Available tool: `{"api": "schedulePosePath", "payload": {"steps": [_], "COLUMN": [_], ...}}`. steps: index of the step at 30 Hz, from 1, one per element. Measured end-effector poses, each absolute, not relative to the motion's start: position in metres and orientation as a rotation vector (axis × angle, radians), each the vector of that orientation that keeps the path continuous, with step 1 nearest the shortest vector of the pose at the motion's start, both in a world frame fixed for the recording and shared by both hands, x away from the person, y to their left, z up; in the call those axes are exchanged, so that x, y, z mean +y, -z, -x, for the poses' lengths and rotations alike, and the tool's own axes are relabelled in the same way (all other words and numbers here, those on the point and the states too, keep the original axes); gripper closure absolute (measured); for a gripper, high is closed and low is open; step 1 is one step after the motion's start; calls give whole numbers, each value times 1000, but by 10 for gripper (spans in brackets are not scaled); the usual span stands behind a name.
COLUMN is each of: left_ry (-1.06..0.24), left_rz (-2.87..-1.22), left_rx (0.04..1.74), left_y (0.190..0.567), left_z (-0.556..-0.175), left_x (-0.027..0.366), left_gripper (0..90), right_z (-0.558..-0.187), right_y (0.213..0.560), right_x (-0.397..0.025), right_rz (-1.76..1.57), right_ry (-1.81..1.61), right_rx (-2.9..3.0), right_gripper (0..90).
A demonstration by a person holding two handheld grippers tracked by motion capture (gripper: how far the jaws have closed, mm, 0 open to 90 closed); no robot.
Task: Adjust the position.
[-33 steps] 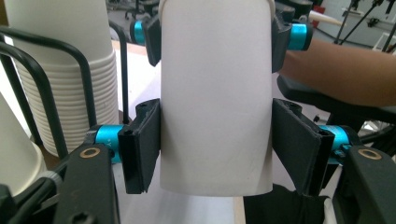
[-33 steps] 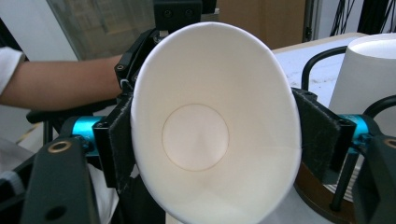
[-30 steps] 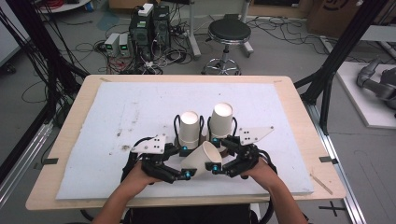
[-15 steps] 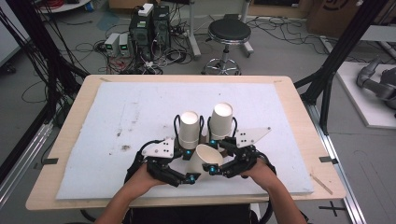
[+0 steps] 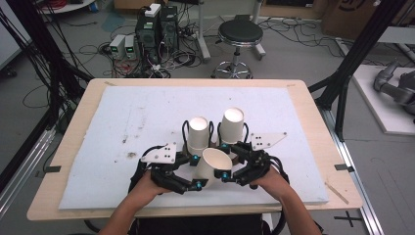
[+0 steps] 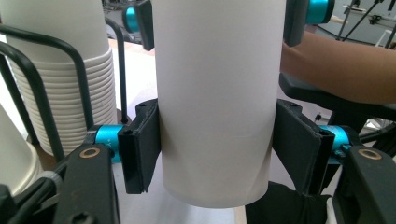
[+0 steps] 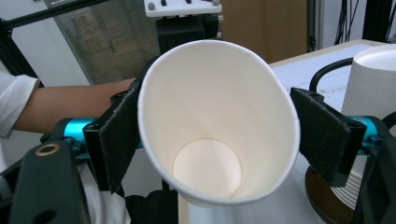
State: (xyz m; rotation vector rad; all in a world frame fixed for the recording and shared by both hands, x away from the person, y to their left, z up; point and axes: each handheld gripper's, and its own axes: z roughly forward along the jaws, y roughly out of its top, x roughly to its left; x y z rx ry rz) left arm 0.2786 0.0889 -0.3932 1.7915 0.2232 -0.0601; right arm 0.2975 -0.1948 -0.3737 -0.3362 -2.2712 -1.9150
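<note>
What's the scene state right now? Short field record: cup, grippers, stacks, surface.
held cup: one white paper cup, tilted, mouth toward the right gripper view's camera
left gripper: jaws shut on the cup's sides, near its base
right gripper: jaws at the cup's rim, left pad touching, right pad looks slightly off
cup stacks: two, in black wire holders, left stack, right stack
surface: white mat on wooden table

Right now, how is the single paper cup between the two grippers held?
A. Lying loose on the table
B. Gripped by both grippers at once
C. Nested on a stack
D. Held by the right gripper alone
B: the left gripper pinches the paper cup near its base and the right gripper squeezes its rim oval.
</note>
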Motion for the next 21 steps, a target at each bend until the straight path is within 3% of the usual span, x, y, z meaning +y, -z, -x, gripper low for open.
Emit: {"api": "schedulePosePath", "payload": {"steps": [6, 13, 19, 21], "left_ry": [46, 33, 32, 32], "left_rz": [-1811, -1845, -1857, -1858], "left_rx": [229, 290, 265, 233], "left_y": [397, 401, 402, 402], "left_z": [-278, -278, -278, -278], "left_x": [85, 84, 77, 76], "left_gripper": [361, 282, 281, 339], "right_z": [-296, -295, -294, -293], "right_y": [373, 371, 371, 371], "right_x": [-194, -193, -188, -186], "right_rz": [276, 273, 259, 248], "right_ry": [1905, 1856, 1840, 1837], "right_rx": [-2328, -2435, -2444, -2450], "right_gripper": [318, 320, 319, 319]}}
